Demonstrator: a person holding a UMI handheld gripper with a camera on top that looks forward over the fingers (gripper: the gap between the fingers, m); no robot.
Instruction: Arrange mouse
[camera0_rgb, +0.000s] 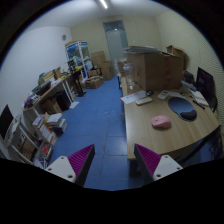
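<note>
A pink mouse (161, 122) lies on the wooden table (150, 130), beyond and to the right of my fingers. A dark blue round mouse pad (183, 108) lies farther back on the same table. My gripper (113, 160) is open and empty, held high above the blue floor, with its magenta pads wide apart. The right finger (148, 160) hangs over the table's near left edge.
A cardboard box (150, 70) stands at the back of the table, with a monitor (206, 85) and keyboard (198, 99) to the right. Shelves and clutter (45, 110) line the left wall. Blue floor (95, 125) runs toward a door (115, 42).
</note>
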